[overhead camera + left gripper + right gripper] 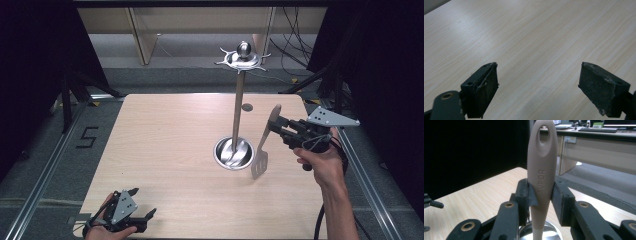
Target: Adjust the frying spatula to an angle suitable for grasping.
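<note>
My right gripper (278, 125) is shut on the beige handle of a slotted spatula (265, 141), which hangs blade-down just right of a metal utensil stand (239, 100). The stand has a round steel base (233, 153), a thin pole and a hook ring with a ball on top. In the right gripper view the pads clamp the spatula's handle (541, 177), whose hanging hole points up, and the gripper (541, 196) sits above the steel base (549, 232). My left gripper (141, 205) rests at the table's near left corner, open (539, 87) over bare wood.
The light wooden table (175, 145) stands on a grey floor with rails along both sides. A small round mark (247, 107) lies behind the stand. Black curtains flank the area, and cables run over the floor at the back right.
</note>
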`<state>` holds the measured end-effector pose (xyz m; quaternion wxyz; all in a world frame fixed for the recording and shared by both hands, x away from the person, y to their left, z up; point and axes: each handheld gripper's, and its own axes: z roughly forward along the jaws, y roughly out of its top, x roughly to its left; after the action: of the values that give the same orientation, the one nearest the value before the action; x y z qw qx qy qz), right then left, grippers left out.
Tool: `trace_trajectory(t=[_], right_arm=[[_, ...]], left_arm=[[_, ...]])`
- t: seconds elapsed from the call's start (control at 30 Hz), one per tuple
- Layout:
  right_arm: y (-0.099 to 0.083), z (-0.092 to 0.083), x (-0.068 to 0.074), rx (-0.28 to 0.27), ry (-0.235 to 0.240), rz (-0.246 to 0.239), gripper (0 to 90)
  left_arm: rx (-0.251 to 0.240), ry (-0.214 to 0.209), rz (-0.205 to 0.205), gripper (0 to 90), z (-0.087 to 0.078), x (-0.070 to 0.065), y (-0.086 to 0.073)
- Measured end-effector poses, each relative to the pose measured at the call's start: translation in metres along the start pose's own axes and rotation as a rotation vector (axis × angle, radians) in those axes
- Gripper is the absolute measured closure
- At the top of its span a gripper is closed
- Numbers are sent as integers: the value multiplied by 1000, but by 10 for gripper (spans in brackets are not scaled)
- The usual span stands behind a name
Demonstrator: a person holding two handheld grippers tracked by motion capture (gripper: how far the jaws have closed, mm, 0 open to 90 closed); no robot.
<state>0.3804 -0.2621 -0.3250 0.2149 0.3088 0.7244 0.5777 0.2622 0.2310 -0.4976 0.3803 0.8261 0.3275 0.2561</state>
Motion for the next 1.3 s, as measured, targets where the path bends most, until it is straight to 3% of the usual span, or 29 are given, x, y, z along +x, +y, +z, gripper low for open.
trace_trajectory(t=[0.03, 0.07, 0.1, 0.13, 0.17, 0.2, 0.23, 0.27, 0.3, 0.37, 0.4, 0.43, 0.47, 0.5, 0.53, 0.63, 0.67, 0.7, 0.73, 0.83, 1.03, 1.23, 1.3], right_arm=[[2, 0, 1, 3, -4, 18, 690], [4, 0, 0, 1, 1, -6, 689], [5, 0, 0, -4, -12, -15, 690], [8, 0, -1, -1, -7, -16, 689], [10, 0, 0, 5, -7, -10, 690], [12, 0, 0, 0, -8, -15, 690], [14, 1, 0, -3, -10, -18, 690], [16, 2, 0, -1, -1, -16, 690], [19, 2, 0, -4, -9, -38, 690], [21, 3, 2, -7, -2, -17, 690], [26, 4, 3, -7, -1, -20, 690], [29, 5, 3, -15, -1, -28, 690], [32, 6, 3, -10, 10, -31, 690], [32, 6, 3, -10, 10, -31, 690], [37, 6, 3, -20, 3, -41, 690], [43, 7, 1, -23, 9, -26, 690], [44, 7, 0, -31, 9, -31, 690], [46, 7, 2, -19, 12, -3, 689], [47, 8, 0, -39, 6, -30, 689], [52, 8, 1, -23, 21, -8, 690], [61, 10, 1, -44, 26, -52, 690], [69, 11, 1, -51, 30, -57, 690], [72, 11, 2, -45, 37, -33, 690]], left_arm=[[0, 0, 0, 150, 0, 0, 0], [-24, 1, 38, 150, 2, 2, 0], [-24, 1, 38, 150, 2, 2, 0], [-12, 5, 0, 150, 1, -1, 0], [-12, 5, -1, 150, 1, -1, 0], [-12, 5, -1, 150, 1, -1, 0], [-27, -3, 31, 150, 3, 0, 0], [-27, -4, 32, 150, 3, 0, 0], [-14, 4, -1, 150, 1, -2, -1], [-15, 6, -1, 150, 1, -1, -1], [-24, -2, 31, 150, 2, 1, 0], [-24, -5, 33, 150, 2, 1, 0], [-11, 1, 1, 150, 1, -1, -1], [-11, 1, 1, 150, 1, -1, -1], [-24, -3, 29, 150, 2, 1, 0], [-23, -5, 38, 150, 3, 0, 0], [-21, -7, 36, 150, 2, 0, 0], [-24, -6, 33, 150, 2, 1, 0], [-23, -6, 33, 150, 2, 1, 0], [-23, -6, 35, 150, 2, 1, 0], [-10, -8, 34, 150, 2, 1, 0], [-11, -13, 38, 150, 2, 1, 1], [-11, -9, 35, 150, 2, 1, 0]])
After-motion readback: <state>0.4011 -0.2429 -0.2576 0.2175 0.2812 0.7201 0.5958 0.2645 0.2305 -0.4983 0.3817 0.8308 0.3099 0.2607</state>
